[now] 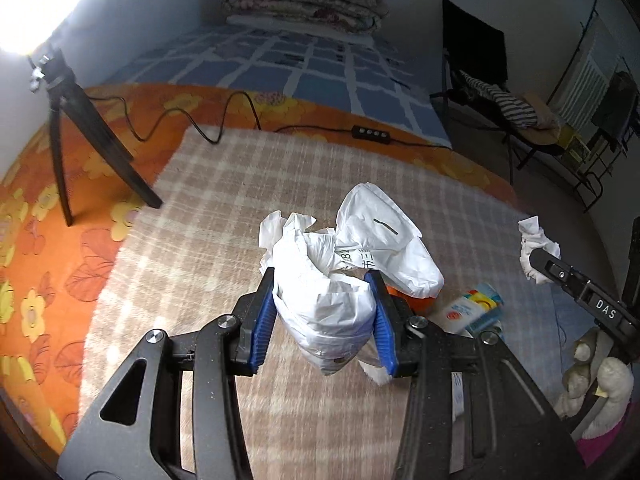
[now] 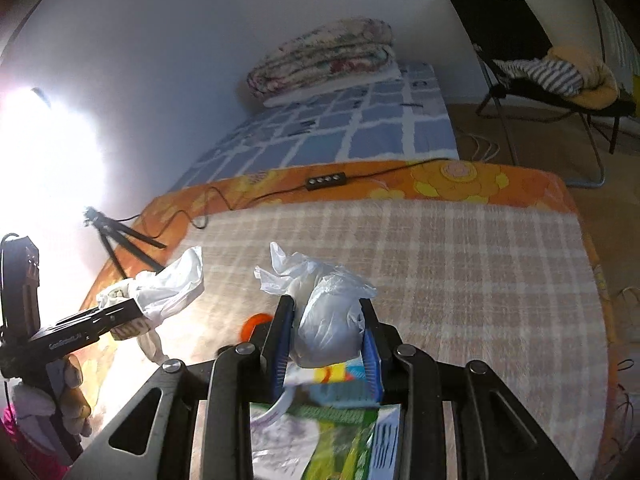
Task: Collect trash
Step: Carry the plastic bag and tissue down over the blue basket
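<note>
1. The blue fingers [image 1: 265,316] of the left gripper [image 1: 324,316] were clamped on the two sides of a white plastic bag [image 1: 328,300], which bulged between them and stood clear above the beige plaid blanket [image 1: 224,200].
2. The bag's upper part flared open, with a second white lobe bearing printed marks leaning away to the right of the grip.
3. The fingers [image 2: 280,336] of the right gripper [image 2: 326,338] were closed on a smaller crumpled plastic bundle [image 2: 328,320], its loose tails standing above the finger tips.
4. In the left wrist view this bundle [image 1: 536,244] appeared at the tip of the right gripper, well to the right of the bag.
5. Beneath the right gripper lay more litter: a blue and yellow tissue packet [image 2: 340,380] and a green printed wrapper [image 2: 336,440]. An orange item [image 2: 256,322] lay just beside the left finger; its type could not be determined.
6. Step in hand, as judged: transfer. One gripper held the receptacle, the other held a piece of trash, and the two were still apart.
7. The next move would call for bringing the bundle over the bag's open mouth and parting the right fingers only once the bundle was above the opening. The left grip pinched the bag mid-body, so the mouth might be narrow; alignment would need care.
8. The packet and wrapper remained to be collected.
</note>
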`<move>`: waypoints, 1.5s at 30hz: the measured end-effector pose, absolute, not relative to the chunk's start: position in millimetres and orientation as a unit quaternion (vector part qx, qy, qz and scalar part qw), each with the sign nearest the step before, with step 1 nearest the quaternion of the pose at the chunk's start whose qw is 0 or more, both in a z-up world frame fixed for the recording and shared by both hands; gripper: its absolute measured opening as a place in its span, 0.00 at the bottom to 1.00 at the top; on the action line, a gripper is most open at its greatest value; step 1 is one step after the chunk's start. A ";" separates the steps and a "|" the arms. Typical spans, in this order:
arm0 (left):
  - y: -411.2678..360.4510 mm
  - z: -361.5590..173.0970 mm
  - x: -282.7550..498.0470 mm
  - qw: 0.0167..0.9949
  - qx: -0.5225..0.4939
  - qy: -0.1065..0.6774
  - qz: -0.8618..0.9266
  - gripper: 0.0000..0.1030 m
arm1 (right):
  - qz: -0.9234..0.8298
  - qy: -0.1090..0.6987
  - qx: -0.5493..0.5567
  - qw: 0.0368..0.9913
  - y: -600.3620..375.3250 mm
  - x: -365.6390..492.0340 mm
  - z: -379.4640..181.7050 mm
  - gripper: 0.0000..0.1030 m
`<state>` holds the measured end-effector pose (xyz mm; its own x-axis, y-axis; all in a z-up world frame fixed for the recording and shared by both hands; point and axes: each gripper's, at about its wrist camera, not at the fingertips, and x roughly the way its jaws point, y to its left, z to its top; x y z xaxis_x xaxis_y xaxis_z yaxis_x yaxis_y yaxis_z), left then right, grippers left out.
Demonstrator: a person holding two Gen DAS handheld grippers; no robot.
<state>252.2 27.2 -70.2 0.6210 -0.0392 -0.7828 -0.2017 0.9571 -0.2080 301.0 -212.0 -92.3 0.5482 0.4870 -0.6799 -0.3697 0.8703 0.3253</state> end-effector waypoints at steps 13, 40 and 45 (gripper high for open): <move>19.9 -17.4 142.4 0.901 -0.148 0.407 0.021 0.42 | 0.290 0.391 0.042 0.872 -208.8 194.6 -46.8 0.31; -35.7 -53.9 -33.2 0.893 -0.101 0.439 -0.024 0.42 | 0.322 0.424 0.003 0.846 -220.0 -5.5 -86.8 0.31; -42.3 -80.1 -48.2 0.878 -0.097 0.467 -0.029 0.42 | 0.327 0.438 -0.009 0.837 -215.0 -27.0 -104.5 0.31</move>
<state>-48.2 -42.3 -80.1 0.5621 -0.1413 -0.8149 -0.0403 0.9794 -0.1976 -27.0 -215.0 -104.5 0.4026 0.5389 -0.7399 -0.5551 0.7865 0.2708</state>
